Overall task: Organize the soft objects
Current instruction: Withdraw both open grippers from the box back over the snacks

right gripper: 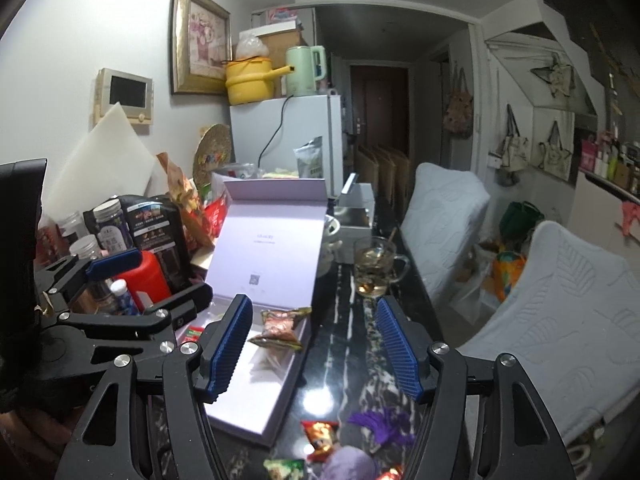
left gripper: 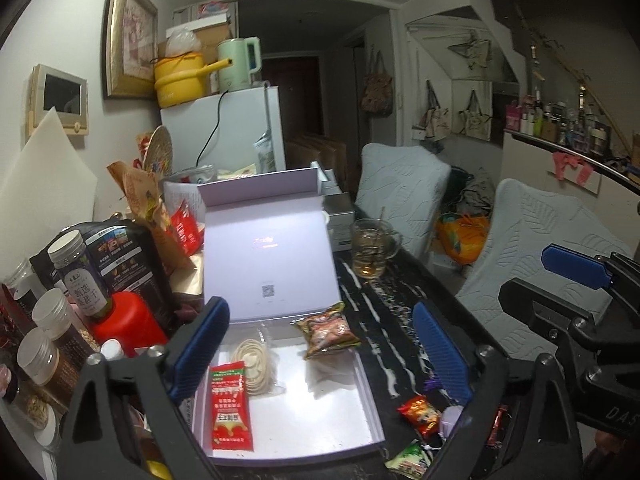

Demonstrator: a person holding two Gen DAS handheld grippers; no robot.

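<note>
packets are being sorted into the open white box [left gripper: 372, 408] at the lower centre of the left wrist view. inside it lie a red sachet [left gripper: 231, 406], a clear pack of pale discs [left gripper: 256, 364] and a brown snack packet [left gripper: 326, 330]. the left gripper [left gripper: 320, 356] and the right gripper [right gripper: 316, 350] both stand apart and empty. i judge the next move is to go down for the loose packets [left gripper: 418, 410] on the dark marbled table [left gripper: 384, 300] at the lower right. only the right wrist view shows the purple frilly thing [right gripper: 378, 420].
</note>
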